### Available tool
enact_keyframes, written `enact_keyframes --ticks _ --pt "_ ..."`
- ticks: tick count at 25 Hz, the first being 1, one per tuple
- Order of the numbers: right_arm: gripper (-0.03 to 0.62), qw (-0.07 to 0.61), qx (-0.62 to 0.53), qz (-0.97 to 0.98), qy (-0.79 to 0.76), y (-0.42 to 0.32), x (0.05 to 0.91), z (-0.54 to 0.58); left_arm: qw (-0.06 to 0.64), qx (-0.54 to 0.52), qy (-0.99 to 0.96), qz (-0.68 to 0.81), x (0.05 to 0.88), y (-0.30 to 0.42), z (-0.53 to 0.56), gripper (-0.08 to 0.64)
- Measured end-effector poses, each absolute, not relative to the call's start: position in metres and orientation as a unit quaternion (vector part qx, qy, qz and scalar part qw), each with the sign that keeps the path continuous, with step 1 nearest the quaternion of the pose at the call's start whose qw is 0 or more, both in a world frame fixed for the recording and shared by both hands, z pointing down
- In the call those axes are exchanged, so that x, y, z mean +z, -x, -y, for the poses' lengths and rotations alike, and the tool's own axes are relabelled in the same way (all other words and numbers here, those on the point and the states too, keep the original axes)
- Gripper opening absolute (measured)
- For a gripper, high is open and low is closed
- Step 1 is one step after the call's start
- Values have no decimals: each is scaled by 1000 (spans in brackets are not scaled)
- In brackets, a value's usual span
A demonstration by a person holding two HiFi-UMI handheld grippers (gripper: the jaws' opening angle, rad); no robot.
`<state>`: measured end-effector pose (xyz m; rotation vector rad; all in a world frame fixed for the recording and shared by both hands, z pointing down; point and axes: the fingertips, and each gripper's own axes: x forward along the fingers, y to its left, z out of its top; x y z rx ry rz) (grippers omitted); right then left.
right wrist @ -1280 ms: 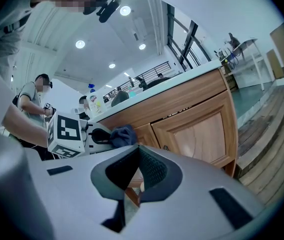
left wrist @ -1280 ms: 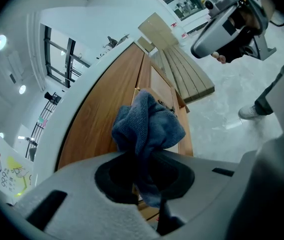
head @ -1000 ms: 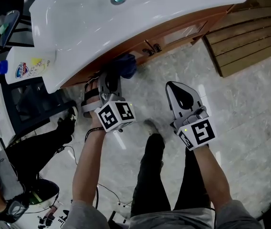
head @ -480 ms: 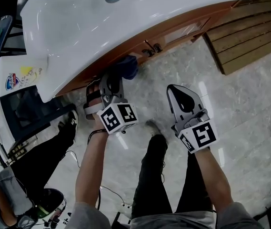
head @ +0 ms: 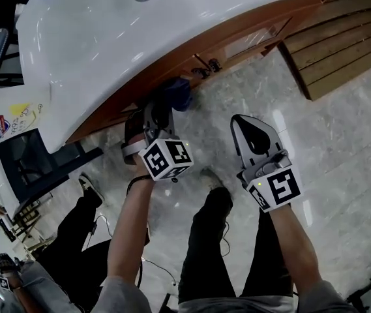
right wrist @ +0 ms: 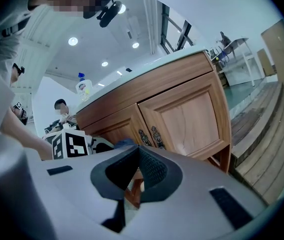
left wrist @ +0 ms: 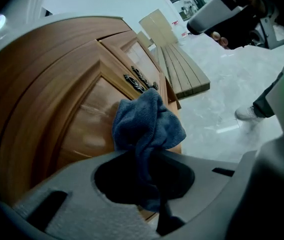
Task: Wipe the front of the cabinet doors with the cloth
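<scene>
A dark blue cloth is bunched in my left gripper, which is shut on it and presses it against the panel of the left wooden cabinet door, just below the metal handles. In the head view the cloth sits under the basin's edge with the left gripper behind it. My right gripper hangs over the floor, apart from the cabinet, shut on nothing. Its own view faces the right cabinet door from a distance, with the right gripper low in front.
A white basin top overhangs the cabinet. A slatted wooden platform lies on the marble floor to the right. A detergent bottle and a black stand are at the left, where another person's legs extend.
My left gripper and the cloth have slid slightly right along the door. The right gripper has barely moved. The person at the left has shifted their legs.
</scene>
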<state>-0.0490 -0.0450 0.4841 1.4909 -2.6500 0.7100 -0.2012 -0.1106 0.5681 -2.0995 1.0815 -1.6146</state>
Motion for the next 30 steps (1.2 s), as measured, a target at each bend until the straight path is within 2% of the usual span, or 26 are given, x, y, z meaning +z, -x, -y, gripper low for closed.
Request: enact_keyframes --ticks 23,30 --pt "11 28 218 851 -478 40 524 37 39 -598 728 -333 689 207 93 61" --pt "11 40 214 855 -471 34 537 28 31 -601 722 -342 701 209 92 61"
